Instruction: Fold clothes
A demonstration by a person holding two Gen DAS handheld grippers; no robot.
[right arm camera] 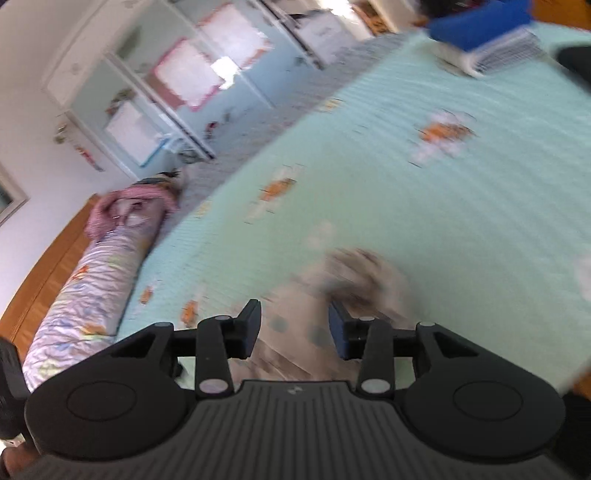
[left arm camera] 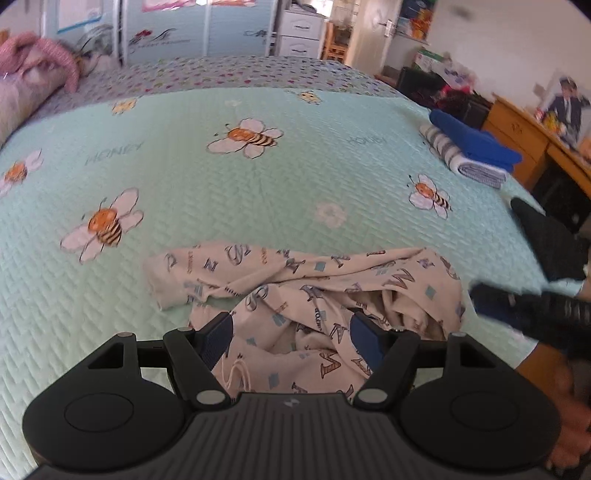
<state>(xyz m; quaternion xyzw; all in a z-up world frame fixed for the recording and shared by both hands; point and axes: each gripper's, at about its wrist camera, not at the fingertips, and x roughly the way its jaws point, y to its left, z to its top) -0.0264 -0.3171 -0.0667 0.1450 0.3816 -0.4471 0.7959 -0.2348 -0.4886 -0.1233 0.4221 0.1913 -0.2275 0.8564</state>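
Observation:
A cream garment printed with letters point(left arm camera: 303, 291) lies crumpled on the mint bee-print bedspread point(left arm camera: 258, 184), one sleeve or leg stretched to the left. My left gripper point(left arm camera: 291, 338) hovers over its near part, jaws wide, with cloth lying between the fingers point(left arm camera: 218, 336) and no pad pressing on it. The right gripper point(left arm camera: 517, 306) comes in blurred from the right edge, next to the garment's right end. In the right wrist view the garment point(right arm camera: 354, 280) is smeared by motion; my right gripper point(right arm camera: 294, 330) stands partly open, loose cloth in the gap.
A folded pile, blue on striped white point(left arm camera: 472, 151) point(right arm camera: 480, 33), sits at the bed's far right. A dark item point(left arm camera: 546, 240) lies at the right edge. A long bolster pillow point(right arm camera: 88, 288) and pink cloth point(left arm camera: 40, 55) line the headboard. A wooden desk point(left arm camera: 517, 136) stands beyond.

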